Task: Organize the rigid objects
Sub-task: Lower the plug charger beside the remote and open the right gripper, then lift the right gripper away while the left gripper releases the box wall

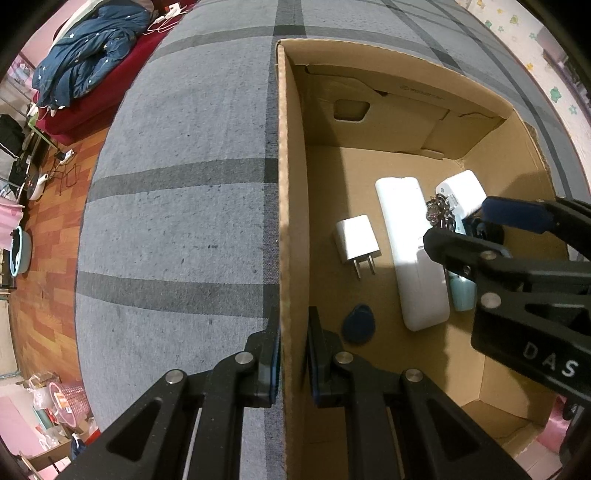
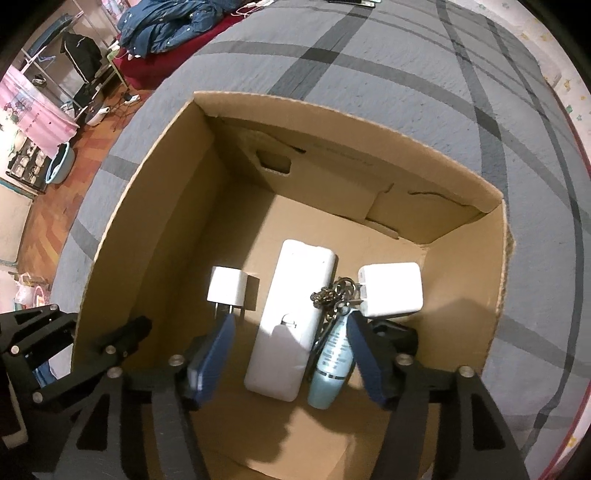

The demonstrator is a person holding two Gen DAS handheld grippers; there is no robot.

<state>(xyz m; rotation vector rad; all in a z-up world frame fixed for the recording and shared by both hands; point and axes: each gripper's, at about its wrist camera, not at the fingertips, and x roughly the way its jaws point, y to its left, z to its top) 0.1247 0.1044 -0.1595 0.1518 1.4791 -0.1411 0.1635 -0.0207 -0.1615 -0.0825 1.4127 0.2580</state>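
Lying boxed: two chargers [image 2: 226, 284] (both white)

A grey bedcover [image 1: 177, 206] crossed by darker grey stripes spreads wide, and beyond its far edge lies a dark red blanket [image 1: 92, 107]. On that blanket sits a crumpled dark blue quilt [image 1: 88, 62] dotted with small pale stars, with white cables [image 1: 162, 22] just beside it. Below the bed runs a reddish-brown wooden plank floor [image 1: 48, 229]. A light blue round basin [image 2: 59, 164] stands on the floor, near a pink cloth [image 2: 40, 114].
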